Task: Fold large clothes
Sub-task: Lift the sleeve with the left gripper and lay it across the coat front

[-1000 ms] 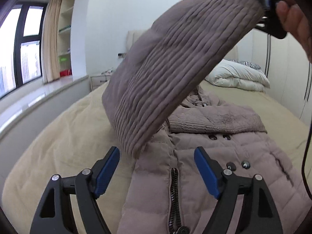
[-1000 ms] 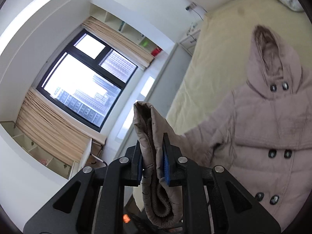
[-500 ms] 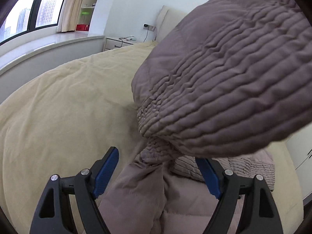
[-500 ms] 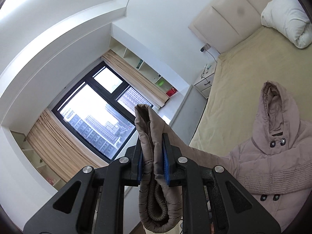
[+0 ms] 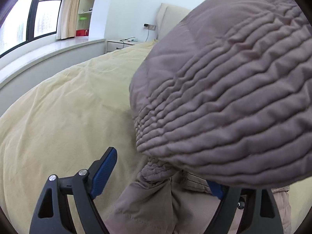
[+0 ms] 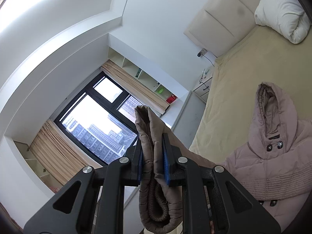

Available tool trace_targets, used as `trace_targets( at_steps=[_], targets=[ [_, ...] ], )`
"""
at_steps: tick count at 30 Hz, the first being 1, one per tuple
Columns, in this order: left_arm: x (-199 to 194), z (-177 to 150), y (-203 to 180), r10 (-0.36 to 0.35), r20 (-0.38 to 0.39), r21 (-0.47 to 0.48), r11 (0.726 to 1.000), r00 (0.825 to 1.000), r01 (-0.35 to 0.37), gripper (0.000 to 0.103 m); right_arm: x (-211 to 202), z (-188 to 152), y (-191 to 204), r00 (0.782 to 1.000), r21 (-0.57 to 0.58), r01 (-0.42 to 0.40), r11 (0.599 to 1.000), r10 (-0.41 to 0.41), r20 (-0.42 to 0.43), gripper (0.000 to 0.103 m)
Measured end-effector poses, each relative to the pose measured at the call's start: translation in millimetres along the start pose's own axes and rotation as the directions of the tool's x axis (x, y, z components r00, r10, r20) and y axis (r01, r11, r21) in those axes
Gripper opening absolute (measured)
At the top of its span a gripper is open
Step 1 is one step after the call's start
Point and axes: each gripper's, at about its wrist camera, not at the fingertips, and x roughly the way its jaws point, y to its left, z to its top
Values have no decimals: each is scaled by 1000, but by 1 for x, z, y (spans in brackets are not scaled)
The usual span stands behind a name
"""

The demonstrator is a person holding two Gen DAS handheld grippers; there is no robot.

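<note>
My right claw (image 6: pixel 153 162) is clamped on the cuff of the mauve quilted sleeve (image 6: pixel 154 156), its blue pads (image 6: pixel 166 165) pressing the folded fabric at lower centre of the frame. The rest of the mauve hooded puffer coat (image 6: pixel 273 156) lies flat on the pale yellow bedspread (image 6: pixel 243 74) at the right, hood toward the beige headboard (image 6: pixel 220 15). My left claw (image 5: pixel 161 173) stands wide, holding nothing, low over the coat; the raised sleeve (image 5: pixel 230 101) fills the upper right of its frame and covers part of one finger.
</note>
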Motion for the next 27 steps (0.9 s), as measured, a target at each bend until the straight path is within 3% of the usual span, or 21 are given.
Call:
trace_targets(
  at_steps=[4,9,14,19,25,27],
  targets=[
    [-4,-2,10,-21,-21,2,1000,1000,21,59,-10,-2,-31,999,58,30,998,-32,34,16],
    [-4,-10,30,8,-39,11,1000,999,-7,59,-25,-3,-75,993,105,90,990,-97,62,16],
    [3,-12,54,40,-81,-81,996,996,-46,58,-32,-9,-142,975,157,204,966,-214,52,16],
    [13,-15,62,61,-128,-120,990,990,-76,61,-45,-34,-250,929,303,343,889,-369,30,15],
    [18,-17,57,91,-169,-41,994,981,-100,64,-70,-94,-375,842,463,501,731,-536,-65,15],
    [13,-19,62,66,-179,-40,996,982,-74,63,-77,-114,-404,835,502,503,704,-545,-72,14]
  ],
)
